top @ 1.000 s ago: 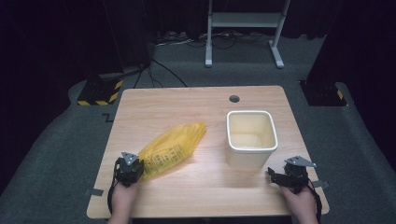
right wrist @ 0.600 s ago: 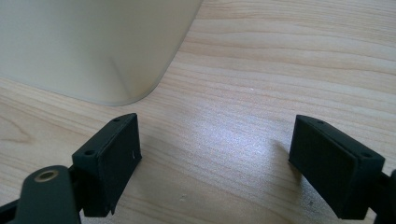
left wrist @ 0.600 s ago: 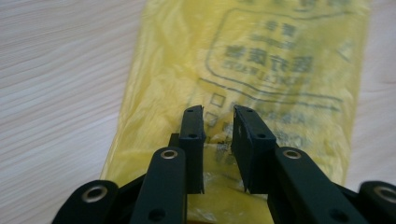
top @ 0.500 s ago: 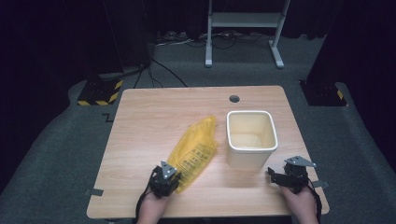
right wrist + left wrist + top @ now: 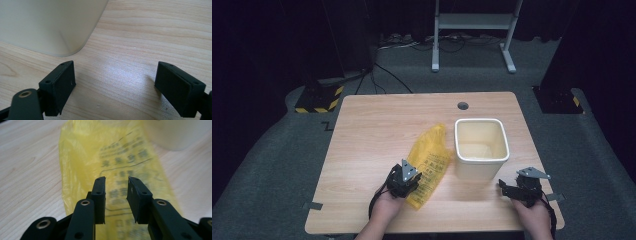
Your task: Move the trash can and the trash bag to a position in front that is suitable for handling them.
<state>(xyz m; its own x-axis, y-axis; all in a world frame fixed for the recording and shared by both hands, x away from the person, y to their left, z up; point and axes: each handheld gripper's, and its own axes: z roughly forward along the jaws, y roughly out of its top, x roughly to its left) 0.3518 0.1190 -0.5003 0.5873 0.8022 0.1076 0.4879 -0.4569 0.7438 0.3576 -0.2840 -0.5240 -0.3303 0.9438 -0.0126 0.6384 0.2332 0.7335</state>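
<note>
My left tool (image 5: 115, 200), low centre of the frame, has just been parting its jaws and hangs released over the yellow bag (image 5: 120, 160); nothing is pinched. The bag lies flat on the counter (image 5: 362, 150) beside the cream bin (image 5: 481, 145), I judge for lining it. My right tool (image 5: 115, 85) waits wide open near the bin's corner.

Yellow bag (image 5: 428, 162) (printed) lying flat.

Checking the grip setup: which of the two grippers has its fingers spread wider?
The right gripper, beside the cream bin: a broad stretch of bare table shows between its fingers. The left gripper, over the yellow plastic bag, shows a narrow gap.
</note>
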